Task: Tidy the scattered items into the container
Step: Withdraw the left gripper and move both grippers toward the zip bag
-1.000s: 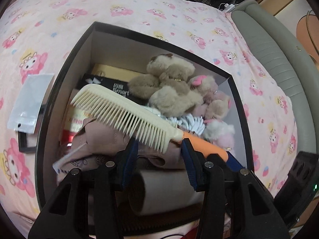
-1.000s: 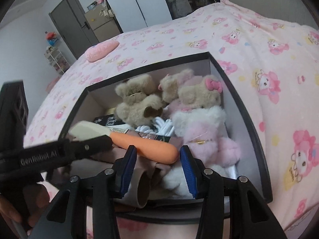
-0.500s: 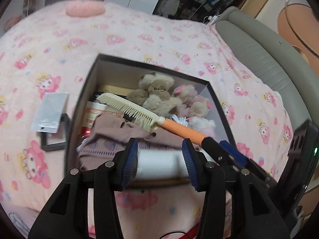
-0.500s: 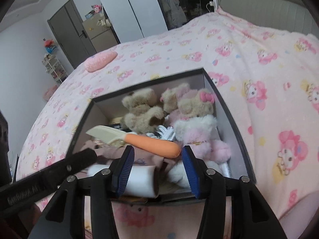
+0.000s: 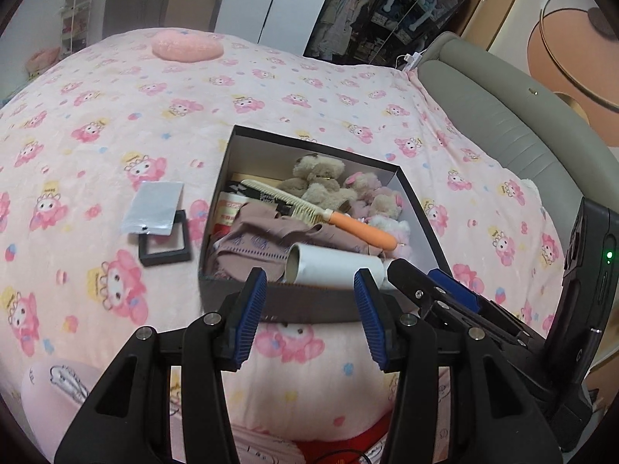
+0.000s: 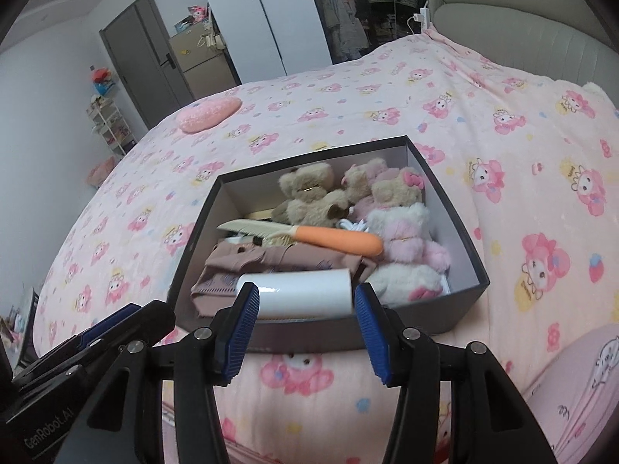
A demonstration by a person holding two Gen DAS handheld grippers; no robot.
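One dark box (image 5: 321,303) sits on a bed (image 5: 116,116) covered in pink cartoon print, packed with one comb (image 5: 309,208) with an orange handle, one white roll (image 5: 336,268), a bundle of mauve cloth (image 5: 267,239) and a heap of plush toys (image 5: 340,189), at least four by the right wrist view. Two items lie outside it on the bed: one silver pouch (image 5: 153,208) and, partly under it, one black frame (image 5: 166,247), both just beside the box's left wall as the left wrist camera sees it. One pink cushion (image 5: 187,46) rests well apart at the far edge. Two claws hover side by side over the bed at the box's near wall. The left claw (image 5: 310,313) is spread with nothing between its blue pads, the roll just beyond its tips. The right claw (image 6: 305,326), whose jaws have just been opening, is likewise spread and empty; the comb lies farther inside the box, across the cloth, clear of both.
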